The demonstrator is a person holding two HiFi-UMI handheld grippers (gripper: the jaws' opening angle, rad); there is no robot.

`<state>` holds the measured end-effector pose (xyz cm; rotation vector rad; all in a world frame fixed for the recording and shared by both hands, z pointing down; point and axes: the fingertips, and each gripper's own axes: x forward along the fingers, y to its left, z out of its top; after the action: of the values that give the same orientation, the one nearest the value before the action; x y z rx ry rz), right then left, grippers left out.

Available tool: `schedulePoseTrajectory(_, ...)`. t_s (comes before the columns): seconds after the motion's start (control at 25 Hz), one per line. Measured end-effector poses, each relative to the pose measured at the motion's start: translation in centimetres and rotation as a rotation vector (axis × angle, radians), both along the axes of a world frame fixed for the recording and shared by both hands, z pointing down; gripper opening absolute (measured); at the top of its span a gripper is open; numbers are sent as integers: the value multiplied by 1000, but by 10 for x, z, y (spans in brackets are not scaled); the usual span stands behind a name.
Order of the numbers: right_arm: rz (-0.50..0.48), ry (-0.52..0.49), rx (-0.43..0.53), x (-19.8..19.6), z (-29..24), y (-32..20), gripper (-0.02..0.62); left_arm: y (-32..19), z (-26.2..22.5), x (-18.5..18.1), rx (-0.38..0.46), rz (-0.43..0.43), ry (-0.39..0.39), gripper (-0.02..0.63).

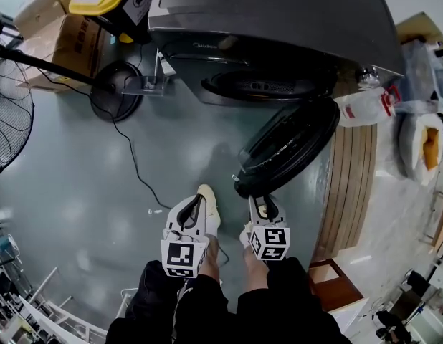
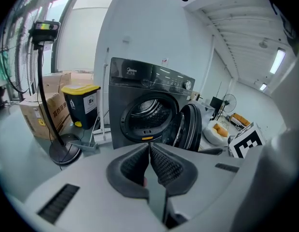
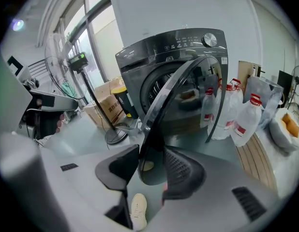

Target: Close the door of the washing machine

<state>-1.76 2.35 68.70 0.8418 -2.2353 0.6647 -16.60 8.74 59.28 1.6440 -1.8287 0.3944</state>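
Our right gripper (image 3: 152, 151) holds its jaws wide around the lower rim of the open door (image 1: 289, 145), seemingly without pinching it. Our left gripper (image 2: 149, 146) has its jaws together and empty, beside that edge. The washing machine (image 2: 140, 86) stands ahead of both jaws, with bare floor (image 1: 78, 192) to their left.
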Motion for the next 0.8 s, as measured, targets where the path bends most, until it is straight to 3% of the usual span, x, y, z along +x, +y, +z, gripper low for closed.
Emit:
schedulePoseTrajectory(0.24, -54, 5, 15, -32, -3, -1, 176, 0, 0, -25, 2, 1, 8, 31)
schedulePoseTrajectory(0.8, -71, 1, 48, -98, -1, -23, 176, -25, 10, -85, 18, 9, 7, 31)
